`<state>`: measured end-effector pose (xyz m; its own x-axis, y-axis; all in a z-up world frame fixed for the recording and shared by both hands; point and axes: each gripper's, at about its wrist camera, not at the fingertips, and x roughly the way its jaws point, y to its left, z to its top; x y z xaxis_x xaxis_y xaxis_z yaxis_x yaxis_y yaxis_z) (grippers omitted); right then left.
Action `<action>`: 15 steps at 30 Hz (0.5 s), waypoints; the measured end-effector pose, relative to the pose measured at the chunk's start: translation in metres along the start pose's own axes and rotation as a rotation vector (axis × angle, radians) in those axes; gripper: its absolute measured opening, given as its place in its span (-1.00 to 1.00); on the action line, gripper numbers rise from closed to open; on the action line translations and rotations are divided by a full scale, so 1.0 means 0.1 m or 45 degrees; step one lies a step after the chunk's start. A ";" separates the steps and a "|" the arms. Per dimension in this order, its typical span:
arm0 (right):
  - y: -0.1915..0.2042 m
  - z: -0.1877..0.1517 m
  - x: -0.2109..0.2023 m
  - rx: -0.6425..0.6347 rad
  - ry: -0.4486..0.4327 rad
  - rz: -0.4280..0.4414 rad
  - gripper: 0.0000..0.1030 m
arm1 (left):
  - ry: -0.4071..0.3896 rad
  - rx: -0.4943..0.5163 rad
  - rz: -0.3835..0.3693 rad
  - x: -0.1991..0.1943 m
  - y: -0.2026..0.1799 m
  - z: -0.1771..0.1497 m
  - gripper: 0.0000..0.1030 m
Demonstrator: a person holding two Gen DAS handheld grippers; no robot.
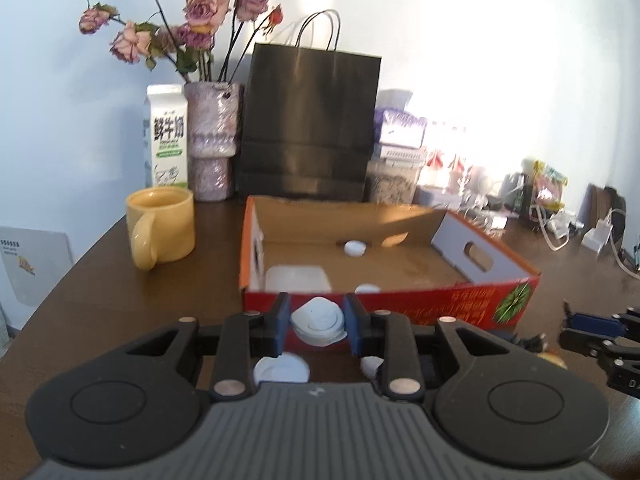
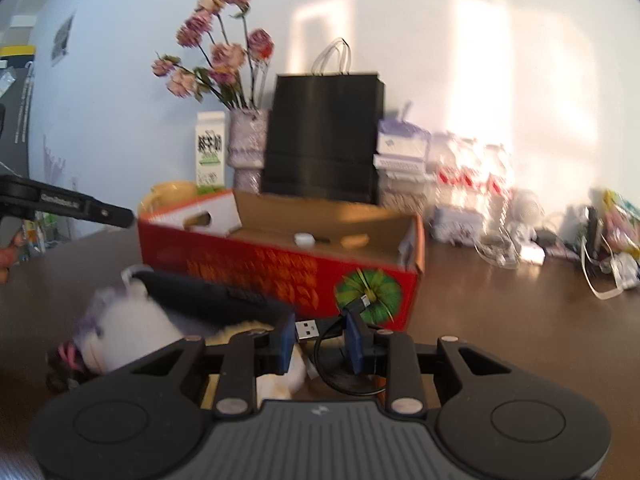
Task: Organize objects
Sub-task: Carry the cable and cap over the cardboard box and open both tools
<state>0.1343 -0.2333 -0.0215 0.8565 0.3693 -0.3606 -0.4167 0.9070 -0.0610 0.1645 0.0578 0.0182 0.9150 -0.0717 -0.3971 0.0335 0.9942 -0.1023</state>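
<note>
Left gripper is clamping a white round lid between its pads, holding it clear of the brown table, just in front of the red cardboard box's near wall. Two more white pieces are lying on the table below it, and a few white items are sitting inside the box. Right gripper is sitting partly open over a black USB cable; can't tell whether the pads are gripping it. A white plush toy is lying left of it.

sunlit glare on wall | motion blur | fisheye-warped edges
</note>
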 end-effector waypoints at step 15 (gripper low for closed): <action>0.28 0.80 0.53 -0.076 -0.192 0.079 -0.49 | -0.100 -0.015 -0.097 0.31 -0.30 0.41 -0.43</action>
<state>0.1925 -0.1717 0.0320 0.8626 0.4547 -0.2220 -0.4840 0.8693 -0.1000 0.2086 0.0295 0.0459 0.9386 -0.1397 -0.3153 0.0996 0.9851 -0.1402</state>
